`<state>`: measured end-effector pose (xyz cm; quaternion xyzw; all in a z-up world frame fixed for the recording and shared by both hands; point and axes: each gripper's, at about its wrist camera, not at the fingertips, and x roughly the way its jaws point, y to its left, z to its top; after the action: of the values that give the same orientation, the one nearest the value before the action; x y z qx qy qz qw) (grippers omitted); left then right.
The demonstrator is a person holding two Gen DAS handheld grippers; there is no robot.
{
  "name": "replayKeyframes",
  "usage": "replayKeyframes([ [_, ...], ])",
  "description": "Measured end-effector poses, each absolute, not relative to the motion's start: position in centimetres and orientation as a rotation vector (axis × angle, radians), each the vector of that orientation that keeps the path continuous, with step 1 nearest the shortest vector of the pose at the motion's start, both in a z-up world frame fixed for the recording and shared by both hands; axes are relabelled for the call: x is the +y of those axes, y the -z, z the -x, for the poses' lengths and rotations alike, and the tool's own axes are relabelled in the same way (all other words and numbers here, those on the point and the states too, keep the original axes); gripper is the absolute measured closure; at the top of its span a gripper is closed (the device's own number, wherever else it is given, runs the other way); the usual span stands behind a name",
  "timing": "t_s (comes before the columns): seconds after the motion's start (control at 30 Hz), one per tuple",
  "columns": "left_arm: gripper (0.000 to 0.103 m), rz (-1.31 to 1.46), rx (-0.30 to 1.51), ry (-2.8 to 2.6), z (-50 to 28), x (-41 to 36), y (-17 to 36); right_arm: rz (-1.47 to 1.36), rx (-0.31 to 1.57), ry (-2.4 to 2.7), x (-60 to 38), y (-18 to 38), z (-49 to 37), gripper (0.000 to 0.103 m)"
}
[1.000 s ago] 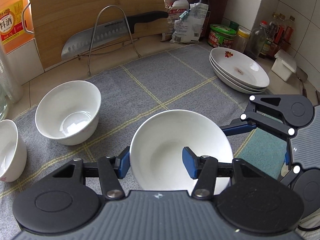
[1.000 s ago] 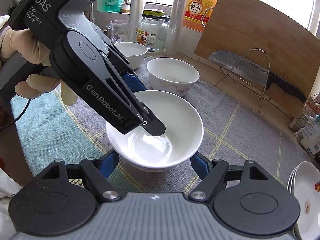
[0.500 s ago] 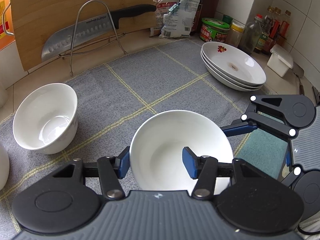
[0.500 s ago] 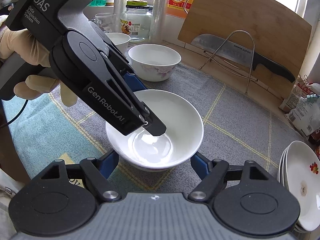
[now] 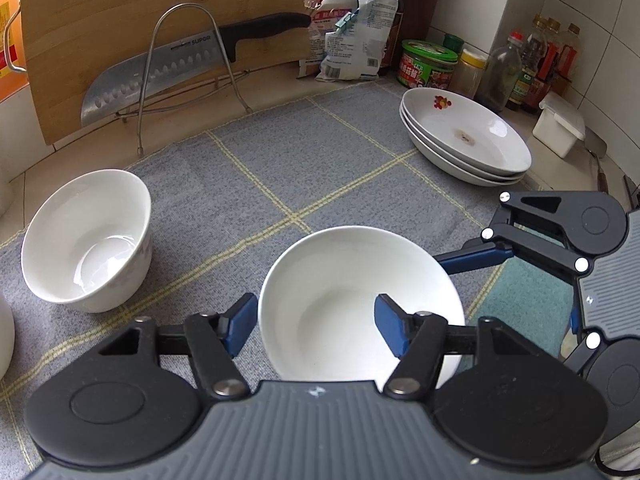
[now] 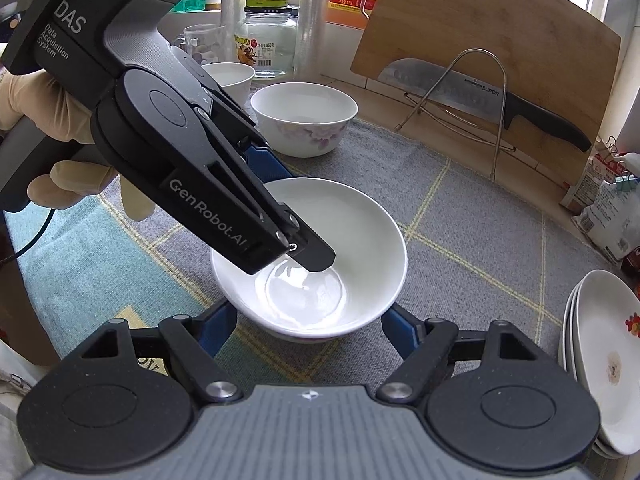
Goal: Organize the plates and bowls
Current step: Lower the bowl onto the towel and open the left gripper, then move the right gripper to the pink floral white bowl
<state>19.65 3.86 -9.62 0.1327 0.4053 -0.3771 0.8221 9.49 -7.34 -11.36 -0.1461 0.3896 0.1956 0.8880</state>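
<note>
A plain white bowl (image 5: 352, 300) (image 6: 320, 240) sits low over the grey checked mat (image 5: 320, 168), between both grippers. My left gripper (image 5: 316, 316) straddles its near rim, one pad outside and one inside. Its jaws are opening, and the outer pad stands just off the rim. One left finger (image 6: 314, 256) reaches into the bowl in the right wrist view. My right gripper (image 6: 308, 322) clasps the bowl's lower sides and its jaws are starting to open. A flowered bowl (image 5: 86, 240) (image 6: 304, 118) stands to the left. Stacked plates (image 5: 464, 140) (image 6: 608, 356) lie on the right.
Another bowl (image 6: 228, 74) stands behind the flowered one. A knife (image 5: 192, 64) rests on a wire rack against a cutting board (image 5: 140, 12). Bags, jars and bottles (image 5: 428, 64) line the back wall beside a white box (image 5: 560, 128). A gloved hand (image 6: 44, 104) holds the left gripper.
Both grippers and the bowl between them shifted right, away from the other bowls. The left jaws spread wider, so the outer pad came off the rim.
</note>
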Motion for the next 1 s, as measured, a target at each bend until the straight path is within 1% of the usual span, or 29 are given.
replayKeyframes([
  [0.03,0.016,-0.283,0.847,0.795,-19.5,3.9,9.5,0.305,0.807,-0.403,-7.3,11.3,-9.5,0.012],
  [0.07,0.013,-0.283,0.825,0.790,-19.4,4.0,9.3,0.307,0.796,-0.398,-7.3,11.3,-9.3,0.002],
  [0.1,0.013,-0.282,0.810,0.787,-19.2,4.2,9.1,0.306,0.785,-0.395,-7.3,11.1,-9.2,0.000],
  [0.33,0.005,-0.218,0.700,0.706,-18.2,6.6,7.7,0.285,0.772,-0.386,-7.5,10.6,-9.2,0.000],
  [0.5,0.003,-0.197,0.619,0.580,-17.1,8.6,7.3,0.246,0.771,-0.380,-8.1,10.0,-9.4,0.000],
  [0.73,0.003,-0.135,0.631,0.466,-17.4,11.5,8.4,0.150,0.781,-0.391,-9.0,8.9,-10.8,0.000],
  [1.0,0.003,-0.179,0.594,0.362,-17.5,12.9,9.4,0.129,0.778,-0.405,-8.2,7.5,-13.3,0.000],
])
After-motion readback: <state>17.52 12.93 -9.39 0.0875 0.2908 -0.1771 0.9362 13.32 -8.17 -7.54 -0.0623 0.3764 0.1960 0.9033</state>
